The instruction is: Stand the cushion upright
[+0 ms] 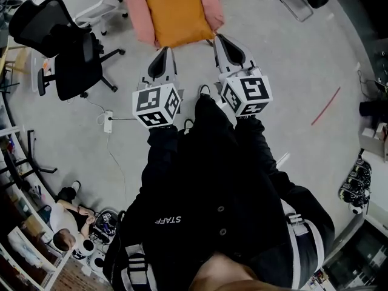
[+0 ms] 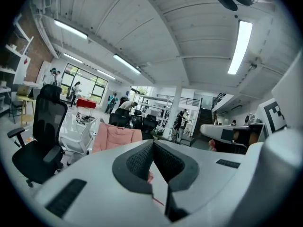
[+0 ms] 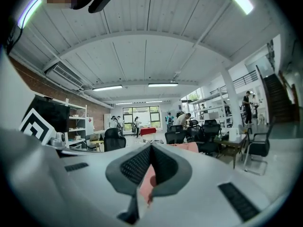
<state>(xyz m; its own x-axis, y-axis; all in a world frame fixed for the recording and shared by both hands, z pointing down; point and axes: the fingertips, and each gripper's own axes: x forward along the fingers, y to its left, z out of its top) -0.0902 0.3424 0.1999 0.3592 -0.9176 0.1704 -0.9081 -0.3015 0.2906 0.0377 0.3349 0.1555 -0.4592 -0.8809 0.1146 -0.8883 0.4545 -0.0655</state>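
Looking down from your head, you see the orange cushion (image 1: 177, 14) lying flat on the pink padded seat (image 1: 136, 11), ahead of both tools. Your left tongs (image 1: 165, 49) point at the cushion's near left corner, with the tip just beside its near edge. Your right tongs (image 1: 218, 38) point past the near right corner, with the tip over the seat's pink padding just beside the cushion. From this view you cannot tell whether either tip touches fabric.

Both pairs are pinched fully together with nothing in them. In the left gripper view the dark ribbed pads meet in one line (image 2: 153, 143), and the pink seat (image 2: 116, 136) shows beyond them. In the right gripper view the pads are likewise pressed together (image 3: 150, 148), with pink padding (image 3: 147, 183) visible below them.

The only readable writing is "STAFF" (image 1: 166, 220) in pale letters on your black top, upside down from the head camera. Each marker cube (image 1: 156, 105) (image 1: 247, 94) carries black-and-white square patterns, not words.

A black office chair (image 1: 60, 47) stands well to the left of the seat, a white power strip (image 1: 108, 121) lies on the floor near your left side, and a red strip (image 1: 325, 107) marks the floor to the right.
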